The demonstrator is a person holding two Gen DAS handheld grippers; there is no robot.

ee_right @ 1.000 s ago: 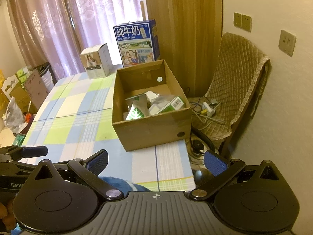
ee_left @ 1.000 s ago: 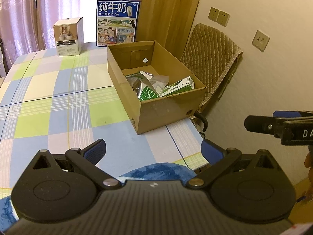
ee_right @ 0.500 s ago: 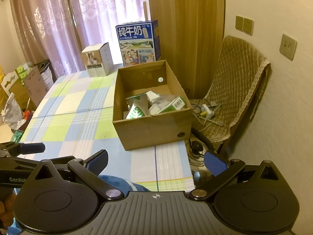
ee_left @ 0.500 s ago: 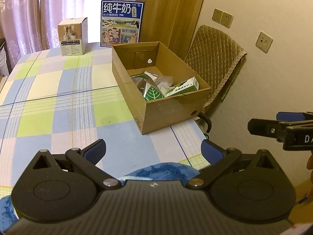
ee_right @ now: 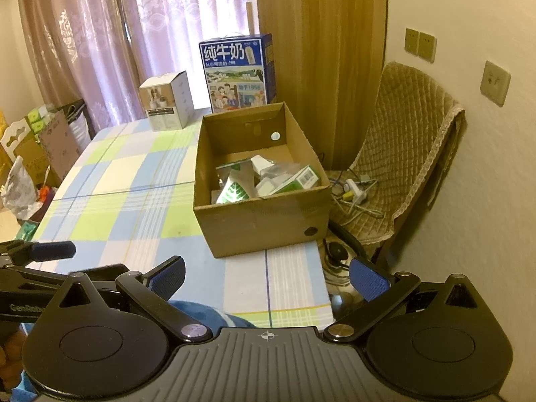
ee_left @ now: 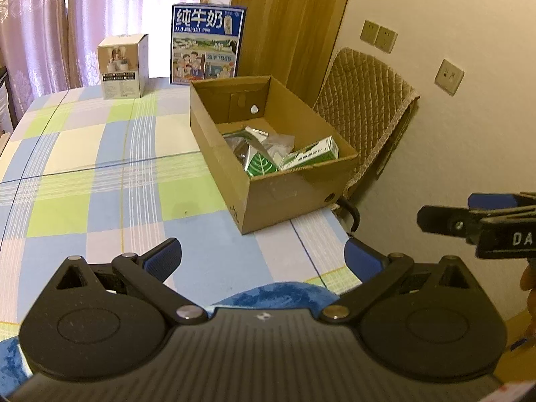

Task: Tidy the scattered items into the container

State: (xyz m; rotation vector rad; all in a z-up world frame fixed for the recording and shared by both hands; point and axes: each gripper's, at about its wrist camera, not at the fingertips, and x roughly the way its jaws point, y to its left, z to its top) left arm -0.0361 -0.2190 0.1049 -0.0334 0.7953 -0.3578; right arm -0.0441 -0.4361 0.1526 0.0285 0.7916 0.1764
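Note:
An open cardboard box [ee_left: 294, 194] [ee_right: 261, 224] stands at the table's right edge. Inside lie a green leaf-print carton [ee_left: 259, 164] [ee_right: 231, 192], a green-and-white box [ee_left: 310, 154] [ee_right: 298, 181] and clear wrappers. My left gripper [ee_left: 263, 259] is open and empty, held back over the table's near edge. My right gripper [ee_right: 268, 274] is open and empty, also near the front edge. Each gripper shows at the side of the other's view: the right one [ee_left: 475, 224], the left one [ee_right: 37, 254].
A blue milk carton case [ee_left: 206, 48] [ee_right: 238, 73] and a small white box [ee_left: 122, 67] [ee_right: 167, 100] stand at the table's far end. A quilted chair [ee_left: 365, 110] [ee_right: 402, 154] with cables stands right of the table. The checked tablecloth [ee_left: 100, 181] covers the table. Clutter sits on the floor at left [ee_right: 30, 167].
Both grippers have drawn back and risen slightly, so the box looks a little farther away. Both stay open and empty.

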